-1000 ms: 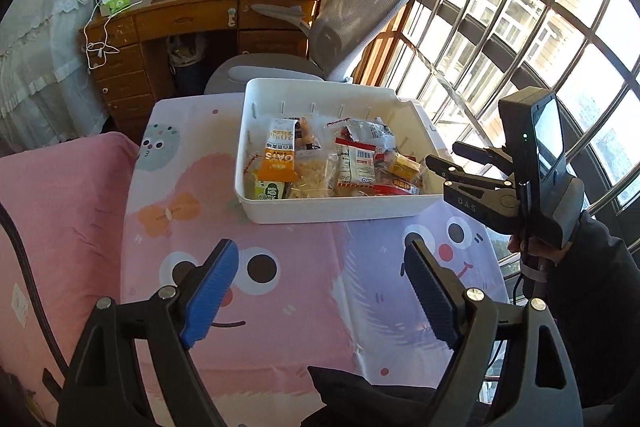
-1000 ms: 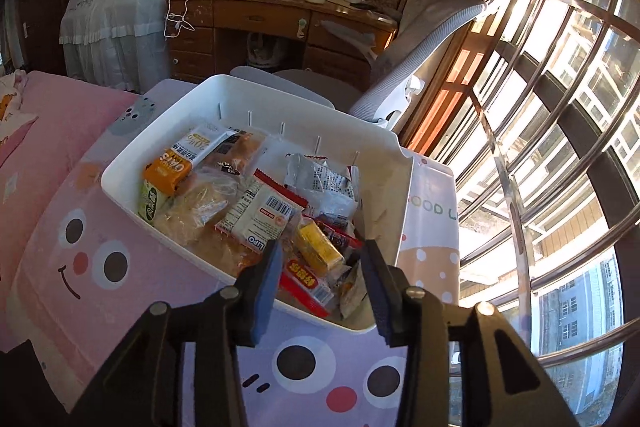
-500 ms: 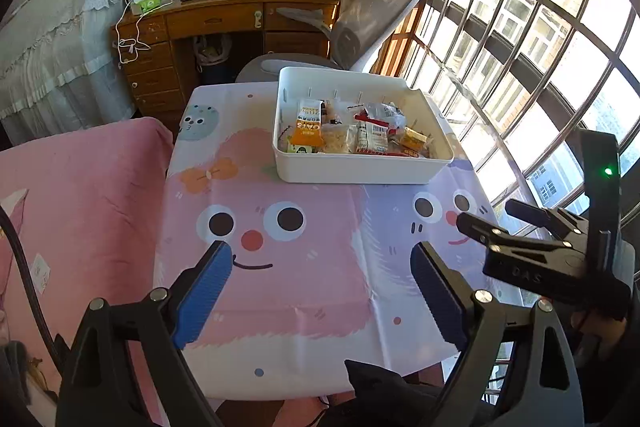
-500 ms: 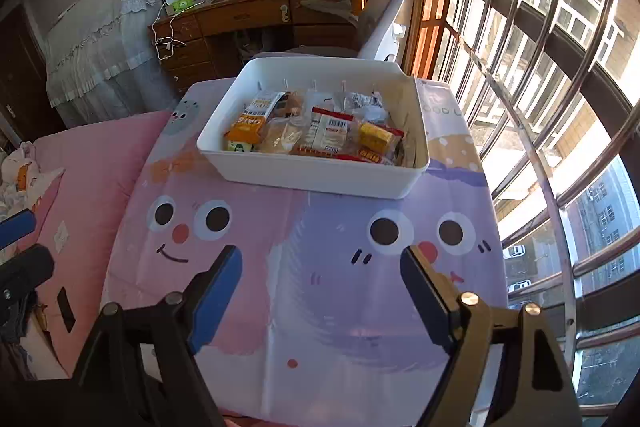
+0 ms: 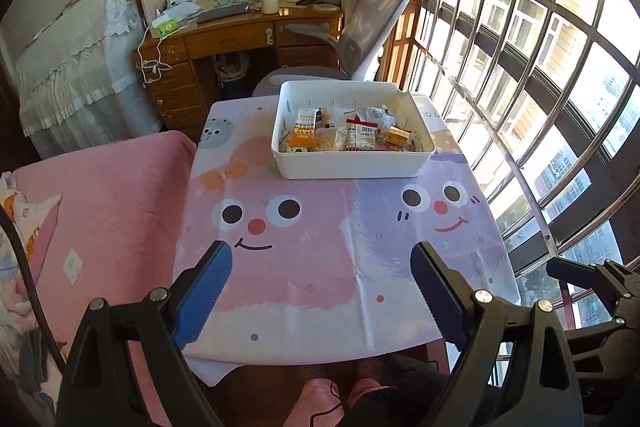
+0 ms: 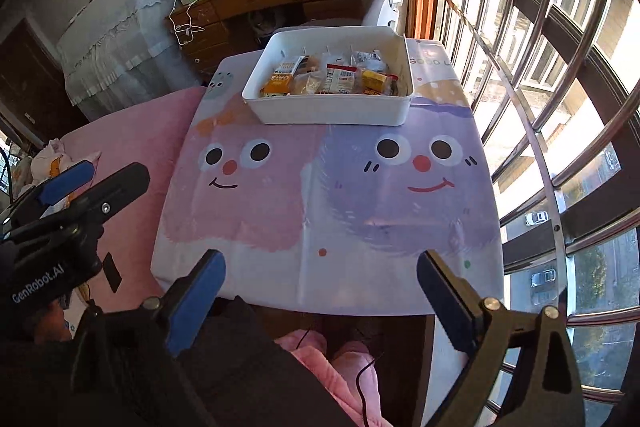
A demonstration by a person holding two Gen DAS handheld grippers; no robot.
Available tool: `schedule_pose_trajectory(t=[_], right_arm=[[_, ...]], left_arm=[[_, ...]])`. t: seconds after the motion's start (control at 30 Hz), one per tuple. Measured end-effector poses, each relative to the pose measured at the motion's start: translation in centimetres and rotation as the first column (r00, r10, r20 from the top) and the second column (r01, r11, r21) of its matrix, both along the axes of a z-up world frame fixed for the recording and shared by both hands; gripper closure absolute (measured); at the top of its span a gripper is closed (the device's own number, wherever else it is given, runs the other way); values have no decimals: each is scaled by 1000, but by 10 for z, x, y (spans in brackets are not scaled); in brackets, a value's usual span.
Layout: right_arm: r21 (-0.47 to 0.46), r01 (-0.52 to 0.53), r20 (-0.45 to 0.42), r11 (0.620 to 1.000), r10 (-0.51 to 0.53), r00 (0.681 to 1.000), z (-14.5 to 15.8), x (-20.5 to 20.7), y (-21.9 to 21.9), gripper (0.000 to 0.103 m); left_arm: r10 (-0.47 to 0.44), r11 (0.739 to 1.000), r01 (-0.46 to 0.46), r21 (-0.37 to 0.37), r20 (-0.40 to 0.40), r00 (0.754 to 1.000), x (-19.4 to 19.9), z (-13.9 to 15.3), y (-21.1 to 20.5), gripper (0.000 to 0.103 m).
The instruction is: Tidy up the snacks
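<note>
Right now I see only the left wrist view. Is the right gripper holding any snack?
Observer: No. The right gripper is open. Its jaws have just been opening and nothing is between them.
Operator: Where does it point?
Observer: Its fingertips frame the near edge of the tablecloth. The white bin stands at the far end, well apart from them.
Operator: Some lettering beside the bin is cut off in my view. What does it say?
Observer: The lettering on the cloth, right of the bin, reads "GOOD L".

White bin [image 6: 332,111] of snacks [image 6: 332,79] on cartoon tablecloth [image 6: 328,195], right gripper [image 6: 320,295] fingers just spread, nothing between
</note>
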State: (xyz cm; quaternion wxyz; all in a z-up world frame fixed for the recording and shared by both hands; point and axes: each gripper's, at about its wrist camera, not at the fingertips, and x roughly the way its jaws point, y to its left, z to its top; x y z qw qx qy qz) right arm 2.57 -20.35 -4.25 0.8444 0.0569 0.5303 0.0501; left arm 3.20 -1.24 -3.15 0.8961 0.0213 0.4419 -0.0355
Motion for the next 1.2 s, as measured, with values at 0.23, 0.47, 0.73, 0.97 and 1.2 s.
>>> schedule_pose_trajectory(t=[0.23, 0.47, 0.73, 0.97, 1.2], right_arm=[[-15, 55, 31, 998, -55, 998, 12, -25, -18, 6], [-5, 67, 63, 998, -67, 996, 8, -39, -17, 2], [0, 48, 110, 999, -48, 993, 11, -37, -13, 0], [-11, 41, 108, 999, -40, 993, 9, -29, -13, 0], [-12, 54, 96, 998, -53, 994, 7, -23, -16, 0]], left_arm=[[6, 1000, -7, 29, 46, 999, -20, 14, -27, 5], [42, 996, -48, 80, 76, 996, -36, 11, -32, 1], [83, 993, -88, 83, 60, 995, -31, 6, -23, 1], [94, 993, -96, 68, 32, 995, -20, 0, -20, 1], [89, 994, -90, 61, 20, 996, -13, -4, -20, 1]])
